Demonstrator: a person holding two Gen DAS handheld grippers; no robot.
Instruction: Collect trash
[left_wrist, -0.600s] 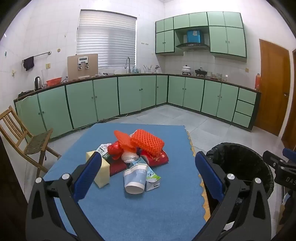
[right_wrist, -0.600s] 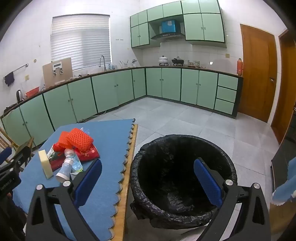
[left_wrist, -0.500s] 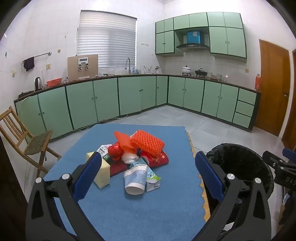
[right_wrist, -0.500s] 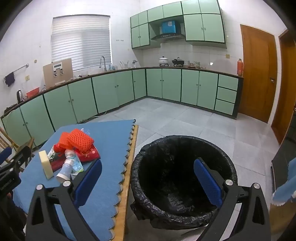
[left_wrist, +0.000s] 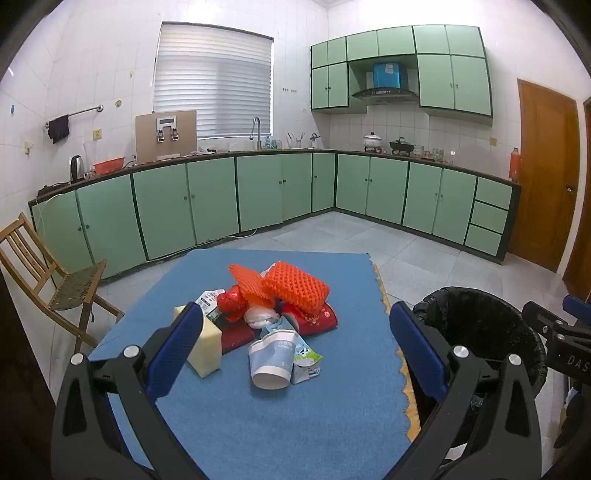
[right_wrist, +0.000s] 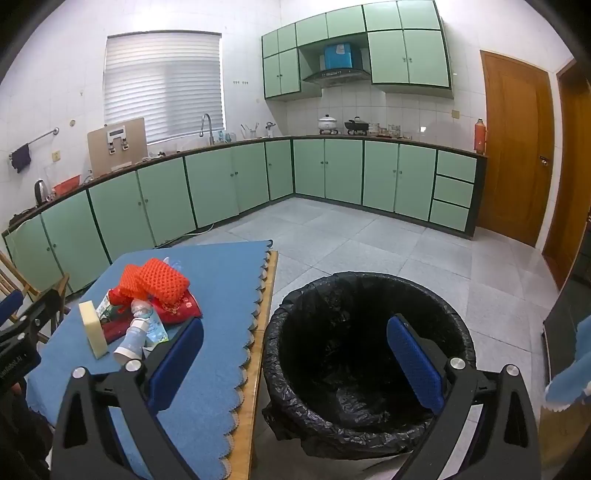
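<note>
Hanging above the near end of the table (left_wrist: 258, 424), the left gripper (left_wrist: 295, 350) has its jaws spread wide with nothing between them. Past its blue pads lies the trash pile: a paper cup (left_wrist: 272, 356) on its side, a yellow sponge (left_wrist: 203, 349) just to its left, and orange foam netting (left_wrist: 295, 290) on top of red wrappers (left_wrist: 317, 319). The right gripper (right_wrist: 295, 362) is also wide and empty, tilted down over the bin (right_wrist: 369, 354), which is lined with a black bag and stands just beside the table's right edge. Green cabinets (left_wrist: 258, 195) line the far walls.
</note>
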